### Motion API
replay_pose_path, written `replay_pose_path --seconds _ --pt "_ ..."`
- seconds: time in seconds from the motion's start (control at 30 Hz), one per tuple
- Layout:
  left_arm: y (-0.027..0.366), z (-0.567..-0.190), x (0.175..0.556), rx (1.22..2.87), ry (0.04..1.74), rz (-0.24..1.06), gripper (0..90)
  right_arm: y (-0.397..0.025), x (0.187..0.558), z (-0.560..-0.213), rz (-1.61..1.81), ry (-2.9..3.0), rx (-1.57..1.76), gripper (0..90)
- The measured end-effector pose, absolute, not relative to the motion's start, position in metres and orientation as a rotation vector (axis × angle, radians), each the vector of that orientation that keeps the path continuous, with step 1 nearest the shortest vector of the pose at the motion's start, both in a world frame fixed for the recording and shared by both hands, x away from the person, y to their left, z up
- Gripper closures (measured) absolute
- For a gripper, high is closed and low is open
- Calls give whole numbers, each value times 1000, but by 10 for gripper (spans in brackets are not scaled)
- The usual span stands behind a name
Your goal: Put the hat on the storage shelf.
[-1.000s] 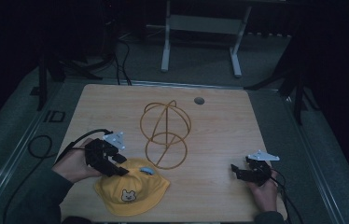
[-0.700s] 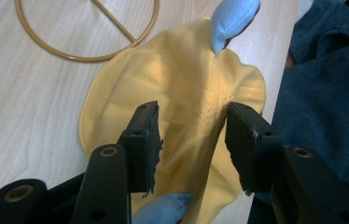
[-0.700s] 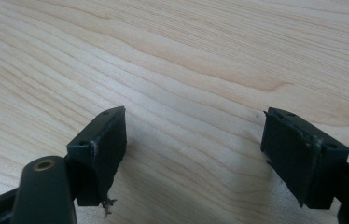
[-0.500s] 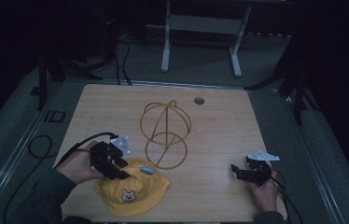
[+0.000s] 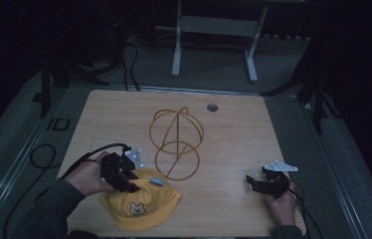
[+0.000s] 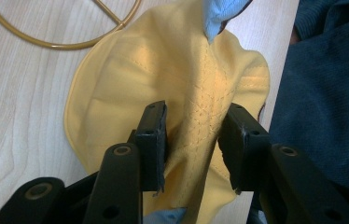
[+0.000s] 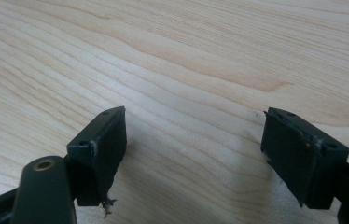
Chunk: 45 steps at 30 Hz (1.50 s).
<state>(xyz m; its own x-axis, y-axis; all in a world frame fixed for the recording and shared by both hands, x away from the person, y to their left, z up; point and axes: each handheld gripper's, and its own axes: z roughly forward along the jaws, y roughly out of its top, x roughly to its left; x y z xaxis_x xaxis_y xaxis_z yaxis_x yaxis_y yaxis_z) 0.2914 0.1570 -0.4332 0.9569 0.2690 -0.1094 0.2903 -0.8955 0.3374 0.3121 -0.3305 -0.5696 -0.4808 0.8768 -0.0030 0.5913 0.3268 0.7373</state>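
Dim, dark surroundings frame a pale wooden table (image 5: 233,129) seen from above, with the person's forearms entering from the near edge.

Nearest, at about seven o'clock on the tabletop, lies a soft yellow fabric child's cap with a small bear face (image 5: 139,201) printed on it. It lies close to the near edge, and its far edge lies just beside the base ring of a wire frame. The bear face and the brim point toward six o'clock, at the person; the crown with its small blue tab faces twelve o'clock. The cap's long axis appears to run roughly from nine to three o'clock, though the cloth is rumpled.

The left gripper (image 6: 193,135) sits over the cap's left side. In the left gripper view its black jaws stand narrowly apart with a raised fold of stitched yellow cloth between them; whether they have fully clamped it I cannot tell.

For a good pinch, the jaws should probably take the fold deep, across the seam, and lift slowly so the cloth does not slide out or drag against the frame.

At four o'clock, well apart from the cap, the right gripper (image 5: 266,184) rests low over bare wood, jaws spread wide and empty.

Farther off, near the table's centre, stands a golden-brown wire hat stand of crossed hoops on a ring base (image 5: 176,142). Beyond it, toward twelve o'clock, is a small round grey cable port (image 5: 212,107).
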Motion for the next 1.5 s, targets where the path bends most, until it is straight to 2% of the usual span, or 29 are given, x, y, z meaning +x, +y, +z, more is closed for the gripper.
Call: replay_pose_path --seconds 0.23,0.37,0.57,0.97,1.5 --pt "157 -433 291 2762 402 -97 679 -331 312 -570 963 2195 1297 223" --pt "159 -432 290 2768 385 -101 742 -331 312 -570 963 2195 1297 223" --pt "165 -426 290 2751 398 -76 777 -331 312 -570 963 2195 1297 223" --pt "176 -418 291 2749 466 -28 787 -331 312 -570 963 2195 1297 223" --pt "189 -412 302 2739 660 95 789 -331 312 -570 963 2195 1297 223"
